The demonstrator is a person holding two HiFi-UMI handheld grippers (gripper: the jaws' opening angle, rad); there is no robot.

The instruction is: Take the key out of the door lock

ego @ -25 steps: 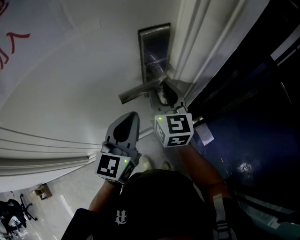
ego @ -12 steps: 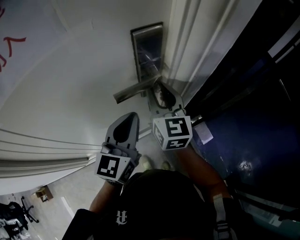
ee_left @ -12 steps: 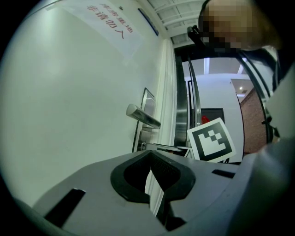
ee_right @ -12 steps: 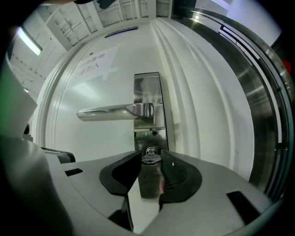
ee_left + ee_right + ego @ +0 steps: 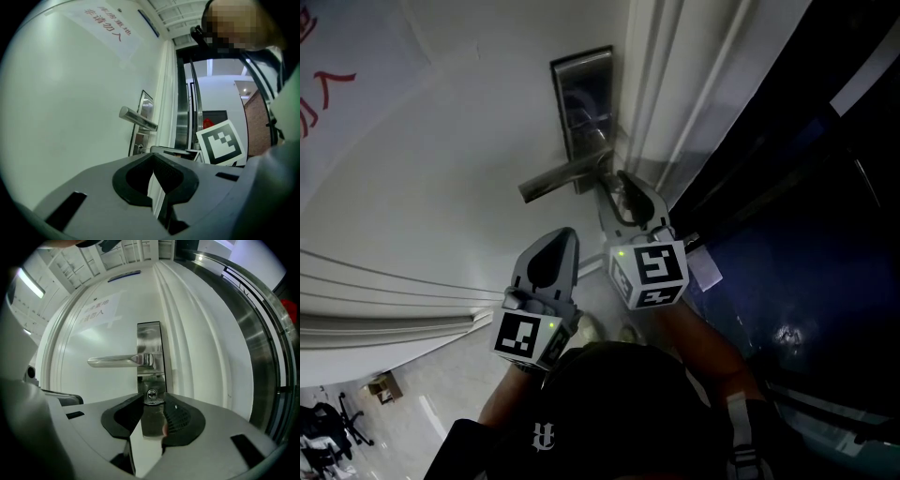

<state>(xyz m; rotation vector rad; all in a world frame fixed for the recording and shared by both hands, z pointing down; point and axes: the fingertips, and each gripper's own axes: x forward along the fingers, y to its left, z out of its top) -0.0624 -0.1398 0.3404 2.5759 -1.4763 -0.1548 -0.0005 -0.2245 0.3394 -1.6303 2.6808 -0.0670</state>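
A steel lock plate (image 5: 581, 98) with a lever handle (image 5: 562, 178) is mounted on the white door (image 5: 441, 141). Below the handle sits the round lock cylinder (image 5: 151, 396); the key in it is too small and dark to make out. My right gripper (image 5: 152, 401) points straight at the cylinder, its jaws open on either side of it and clamping nothing. In the head view my right gripper (image 5: 622, 185) reaches in under the handle. My left gripper (image 5: 567, 234) hangs lower left, away from the door, shut and empty; the left gripper view also shows the handle (image 5: 138, 119).
The white door frame (image 5: 666, 84) runs right of the lock, with a dark glass and metal panel (image 5: 806, 187) beyond it. A paper sign with red writing (image 5: 328, 84) hangs on the door at upper left. The person's head and arms fill the bottom of the head view.
The right gripper has eased back a little from the lock plate, so more of its fingers show. The left gripper has not moved. The head view has shifted slightly.
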